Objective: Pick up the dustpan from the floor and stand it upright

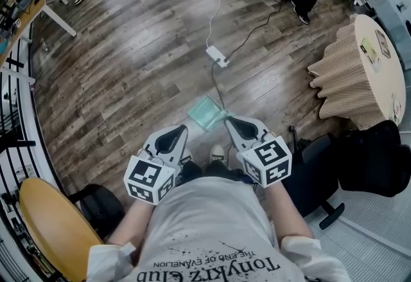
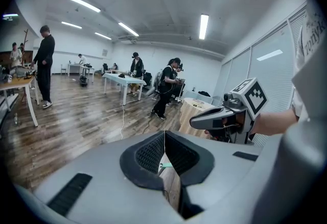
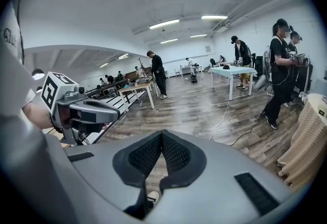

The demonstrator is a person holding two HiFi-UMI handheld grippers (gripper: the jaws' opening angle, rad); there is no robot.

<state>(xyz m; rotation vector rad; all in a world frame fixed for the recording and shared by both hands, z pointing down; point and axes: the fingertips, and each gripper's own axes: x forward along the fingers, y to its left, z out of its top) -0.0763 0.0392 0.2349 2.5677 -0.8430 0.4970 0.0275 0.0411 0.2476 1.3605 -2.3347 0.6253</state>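
Head view: the teal dustpan [image 1: 207, 113] sits on the floor [image 1: 128, 69] at twelve o'clock, between the left gripper [image 1: 174, 136] and the right gripper [image 1: 236, 125]. The shirt [image 1: 212, 229] reads "Tonykrz Club".
Left gripper view: jaws together, gripping nothing.
Right gripper view: jaws together, empty.

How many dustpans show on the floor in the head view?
1. The teal dustpan sits on the wood floor just ahead of the right gripper. Others may be hidden outside this view.
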